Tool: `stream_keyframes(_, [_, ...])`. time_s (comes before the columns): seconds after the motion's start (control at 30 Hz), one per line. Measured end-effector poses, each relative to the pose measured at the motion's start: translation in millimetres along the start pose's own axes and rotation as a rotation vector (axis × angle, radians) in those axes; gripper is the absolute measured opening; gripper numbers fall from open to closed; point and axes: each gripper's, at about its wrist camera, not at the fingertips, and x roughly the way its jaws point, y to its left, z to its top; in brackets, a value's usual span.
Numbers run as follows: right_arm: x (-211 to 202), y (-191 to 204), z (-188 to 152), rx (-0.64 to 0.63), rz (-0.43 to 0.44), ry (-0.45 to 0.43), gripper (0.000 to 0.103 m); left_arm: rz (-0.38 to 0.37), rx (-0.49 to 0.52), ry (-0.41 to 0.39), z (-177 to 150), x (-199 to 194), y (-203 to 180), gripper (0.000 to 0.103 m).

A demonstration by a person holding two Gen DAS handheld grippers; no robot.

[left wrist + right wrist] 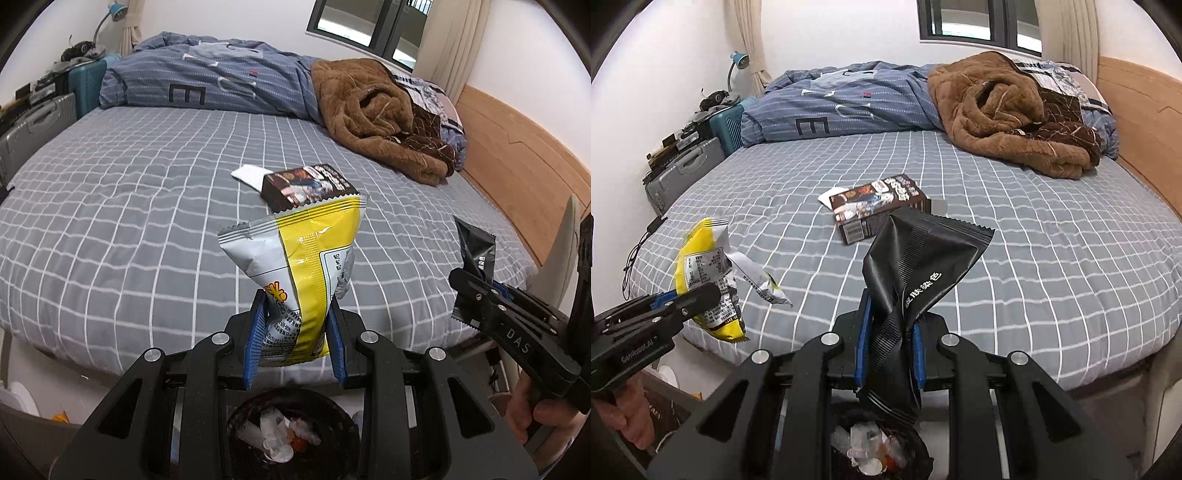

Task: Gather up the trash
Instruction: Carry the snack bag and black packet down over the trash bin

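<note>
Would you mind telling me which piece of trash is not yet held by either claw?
The brown printed box, lying on the bed; the yellow bag and black wrapper are gripped.

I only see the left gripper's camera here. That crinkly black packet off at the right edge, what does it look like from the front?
Observer: The right view shows the black foil packet twisted, with white printed characters, clamped between the right gripper's blue pads.
Operator: Is anything behind the dark printed carton on the bed?
Observer: Yes, a small grey flat piece lies at the far right end of the carton.
Operator: What does my yellow and silver snack bag look like from there?
Observer: The snack bag has a torn silver flap hanging out toward the right.
</note>
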Motion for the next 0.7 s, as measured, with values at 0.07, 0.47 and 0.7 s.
stream_keyframes(0.07, [-3, 0, -6, -0.001, 0.0, 0.007, 0.018, -0.002, 0.002, 0.003, -8, -4, -3, 0.03])
stream_keyframes(0.47, [-17, 10, -46, -0.007, 0.009, 0.062, 0.018, -0.002, -0.011, 0.041, -51, -16, -5, 0.03])
stream_keyframes(0.7, [-20, 11, -74, -0.008, 0.003, 0.101, 0.018, -0.007, -0.033, 0.072, -76, -19, -1, 0.03])
